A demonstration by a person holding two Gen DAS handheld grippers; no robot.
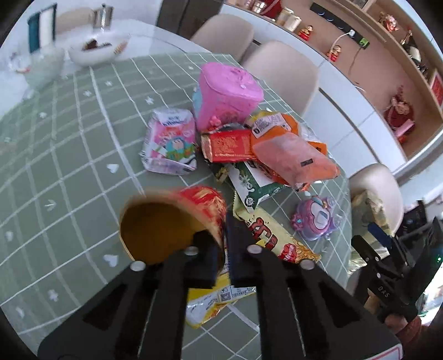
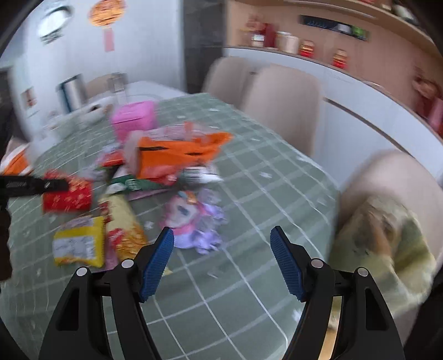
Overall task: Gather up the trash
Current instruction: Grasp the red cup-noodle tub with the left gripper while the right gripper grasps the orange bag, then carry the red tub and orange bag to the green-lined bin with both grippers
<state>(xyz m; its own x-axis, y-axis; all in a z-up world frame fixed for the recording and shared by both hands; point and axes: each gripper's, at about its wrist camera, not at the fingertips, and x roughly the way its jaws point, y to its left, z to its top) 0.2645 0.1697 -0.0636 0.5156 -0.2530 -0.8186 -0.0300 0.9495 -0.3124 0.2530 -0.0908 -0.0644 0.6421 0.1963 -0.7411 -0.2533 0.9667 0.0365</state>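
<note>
My left gripper [image 1: 221,243] is shut on the rim of a red paper cup [image 1: 171,221] with a brown inside, held tilted above the green checked tablecloth [image 1: 69,166]. The cup also shows in the right wrist view [image 2: 67,193]. Beyond it lies a pile of wrappers: an orange packet [image 1: 290,149], a red wrapper [image 1: 229,145], a white cartoon packet [image 1: 169,144], a yellow snack bag [image 1: 265,235] and a yellow wrapper [image 2: 80,243]. My right gripper [image 2: 221,252] is open and empty above the cloth, near a purple toy [image 2: 193,221].
A pink box [image 1: 227,94] stands behind the pile. White bowls [image 1: 94,52] and a metal pot [image 1: 102,16] are at the far end. Beige chairs [image 2: 279,105] line the table's right side, one holding a cushion [image 2: 387,235].
</note>
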